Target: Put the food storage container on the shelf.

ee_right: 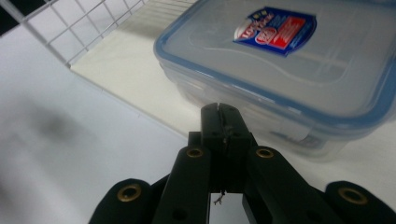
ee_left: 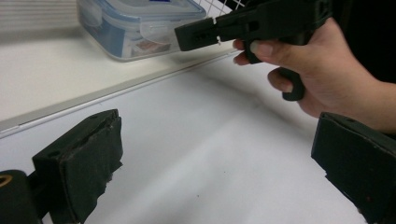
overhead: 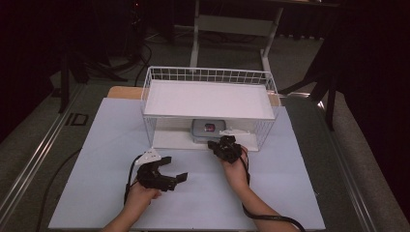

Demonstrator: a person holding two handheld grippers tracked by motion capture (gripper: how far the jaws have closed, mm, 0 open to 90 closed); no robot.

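Right tool (ee_right: 219, 122), jaws pressed together, noses toward the clear blue-rimmed plastic lidded box (ee_right: 289, 70) under the white wire shelf (overhead: 208, 99), apparently to nudge it next; left tool (overhead: 167, 169) waits spread.

one clear plastic container (overhead: 209, 129) with a blue-edged lid, bearing one red and blue label (ee_right: 275, 30). one white wire rack (overhead: 209, 75), with one flat white shelf (overhead: 208, 99) on top and one base board (overhead: 167, 139) below. one large white sheet (overhead: 111, 145) on the table. two black grippers: one left gripper (overhead: 175, 168) and one right gripper (overhead: 212, 143). two hands, one on each gripper. two black jaws on each gripper, four in all.
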